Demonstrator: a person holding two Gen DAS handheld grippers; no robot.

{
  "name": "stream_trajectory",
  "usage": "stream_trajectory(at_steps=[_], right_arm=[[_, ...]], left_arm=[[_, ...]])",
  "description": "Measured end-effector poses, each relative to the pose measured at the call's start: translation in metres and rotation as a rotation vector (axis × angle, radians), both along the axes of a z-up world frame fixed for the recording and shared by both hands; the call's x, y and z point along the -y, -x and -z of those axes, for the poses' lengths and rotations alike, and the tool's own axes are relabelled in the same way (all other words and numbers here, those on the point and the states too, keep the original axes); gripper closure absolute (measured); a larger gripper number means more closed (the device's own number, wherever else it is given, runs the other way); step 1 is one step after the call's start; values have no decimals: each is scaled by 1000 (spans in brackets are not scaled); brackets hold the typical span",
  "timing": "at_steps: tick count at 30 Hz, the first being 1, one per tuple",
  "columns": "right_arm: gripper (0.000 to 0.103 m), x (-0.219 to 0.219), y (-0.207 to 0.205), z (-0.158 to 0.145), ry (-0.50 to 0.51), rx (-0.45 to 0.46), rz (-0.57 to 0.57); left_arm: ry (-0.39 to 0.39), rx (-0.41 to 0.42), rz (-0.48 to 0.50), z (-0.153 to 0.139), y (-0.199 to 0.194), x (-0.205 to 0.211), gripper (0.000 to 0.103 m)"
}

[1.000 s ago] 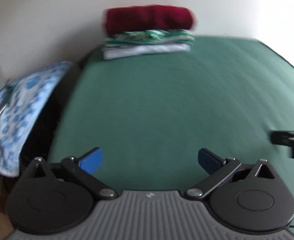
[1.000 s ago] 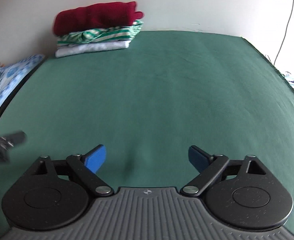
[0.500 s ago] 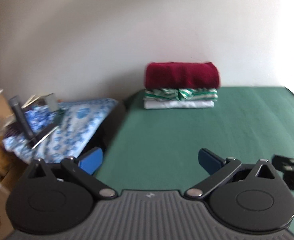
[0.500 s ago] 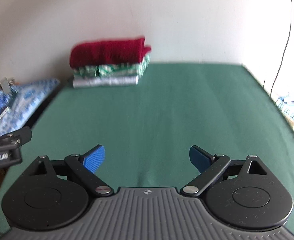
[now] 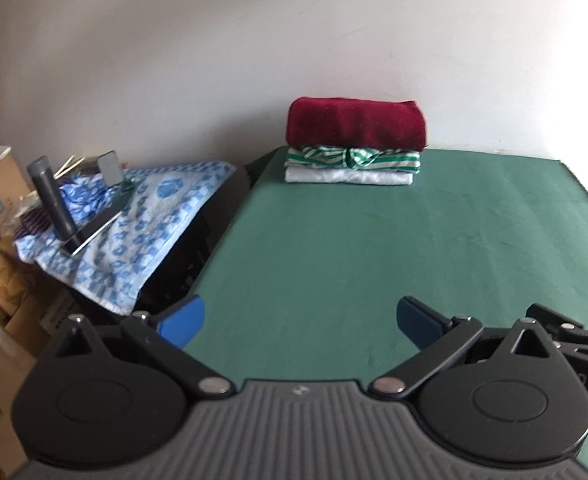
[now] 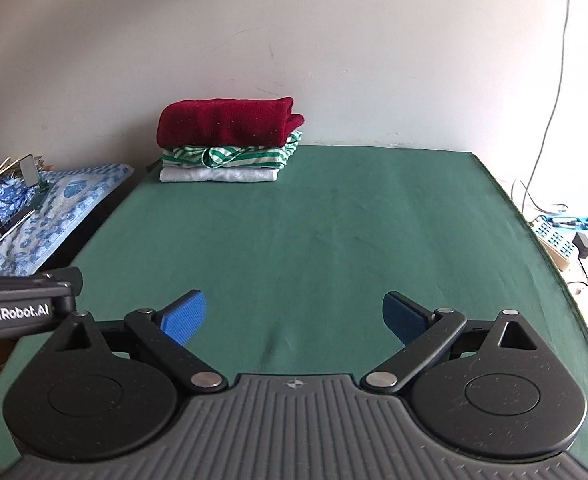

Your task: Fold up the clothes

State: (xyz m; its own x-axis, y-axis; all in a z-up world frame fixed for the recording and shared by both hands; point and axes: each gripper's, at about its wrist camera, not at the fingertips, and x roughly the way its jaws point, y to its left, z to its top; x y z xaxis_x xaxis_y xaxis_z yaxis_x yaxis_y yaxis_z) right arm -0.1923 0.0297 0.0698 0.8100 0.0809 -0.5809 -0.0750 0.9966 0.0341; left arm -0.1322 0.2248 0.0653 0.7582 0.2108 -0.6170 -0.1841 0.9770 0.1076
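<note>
Left gripper (image 5: 299,318) and right gripper (image 6: 294,316) hang side by side over the near edge of the green table (image 6: 333,240), jaws spread wide, holding nothing. Folded clothes (image 6: 228,146) sit stacked at the far edge against the wall (image 6: 294,40).
</note>
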Motion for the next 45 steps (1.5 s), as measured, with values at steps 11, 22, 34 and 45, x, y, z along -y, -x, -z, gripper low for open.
stream_trajectory(at_steps=[11,22,34,45], right_arm=[[6,-46,-20,-11,-17,-5,167],[6,-53,-26,-15,6,0,292],[6,-46,-51,-2,37,-51,190],[6,12,-60,-2,-4,-57,245]], left_arm=[[-9,-26,143,-2,-9,-26,0],[7,-95,194,15,-19,-35,0],[14,-121,114,20,-27,-28,0],[13,-80,179,15,-32,25,0]])
